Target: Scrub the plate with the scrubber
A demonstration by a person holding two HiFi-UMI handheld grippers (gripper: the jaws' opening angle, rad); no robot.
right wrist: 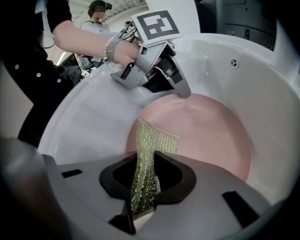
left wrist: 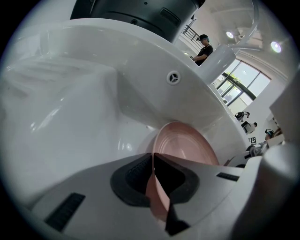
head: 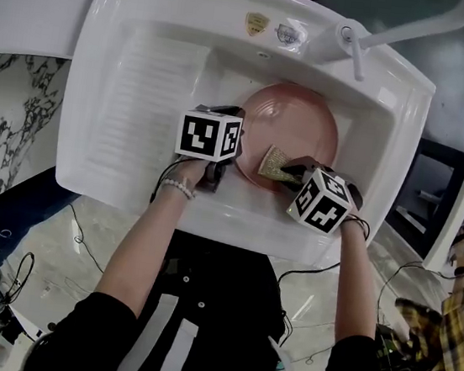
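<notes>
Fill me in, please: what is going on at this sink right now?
A person stands at a white sink with a gripper in each hand. The left gripper is shut on the rim of a pink plate that lies in the basin and steadies it. The right gripper is shut on a yellow-green mesh scrubber, which it holds at the near part of the plate's face. Whether the scrubber presses on the plate cannot be told.

Both bare forearms reach forward, each gripper angled steeply down. The left gripper [left wrist: 153,173] has its jaws clamped on the rim of the plate [left wrist: 185,145]. The right gripper [right wrist: 146,180] pinches the scrubber [right wrist: 152,145] between closed jaws. A bead bracelet [head: 177,187] circles the left wrist.
</notes>
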